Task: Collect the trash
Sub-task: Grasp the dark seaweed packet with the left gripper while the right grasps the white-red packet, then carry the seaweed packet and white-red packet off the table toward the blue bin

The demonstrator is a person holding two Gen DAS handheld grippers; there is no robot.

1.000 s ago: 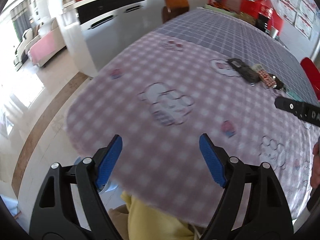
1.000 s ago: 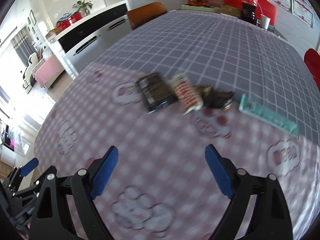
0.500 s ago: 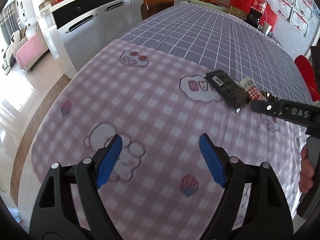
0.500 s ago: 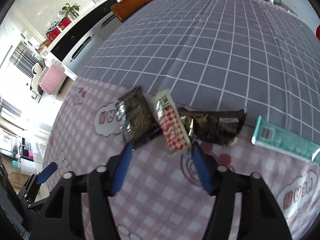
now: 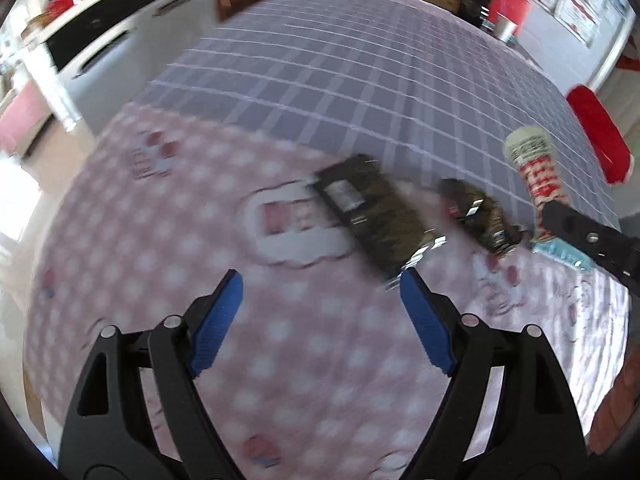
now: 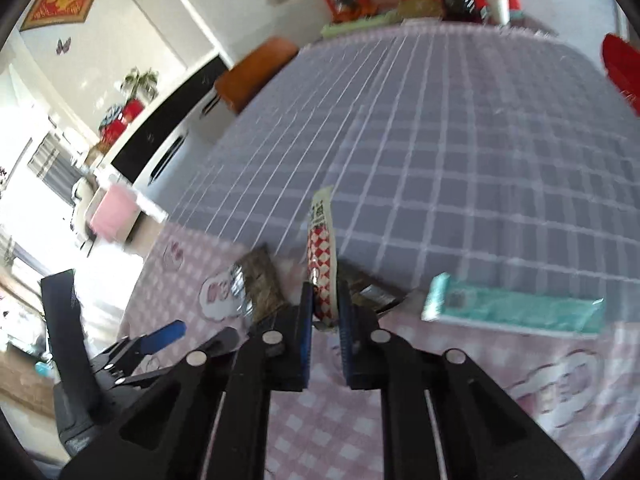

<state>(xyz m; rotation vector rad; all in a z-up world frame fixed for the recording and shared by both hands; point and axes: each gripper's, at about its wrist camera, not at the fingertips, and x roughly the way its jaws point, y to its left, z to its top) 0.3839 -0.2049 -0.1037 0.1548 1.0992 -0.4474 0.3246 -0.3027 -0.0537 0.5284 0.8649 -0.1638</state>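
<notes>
closing on a red-and-white wrapper (image 6: 322,258), right gripper (image 6: 325,312) pinching its near end, wrapper lifted and pointing away over the table (image 6: 460,152). hovering with fingers wide apart and empty, left gripper (image 5: 320,292) just near of a dark wrapper (image 5: 372,216). lying to the right: a crumpled wrapper (image 5: 476,214), a teal packet (image 6: 512,310).

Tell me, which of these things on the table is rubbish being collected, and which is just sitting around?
Rubbish being collected:
- red-and-white wrapper, pinched in the closing right gripper
- dark flat wrapper
- crumpled dark wrapper
- teal packet

Just sitting around:
- white cup
- brown chair
- potted plant
</notes>
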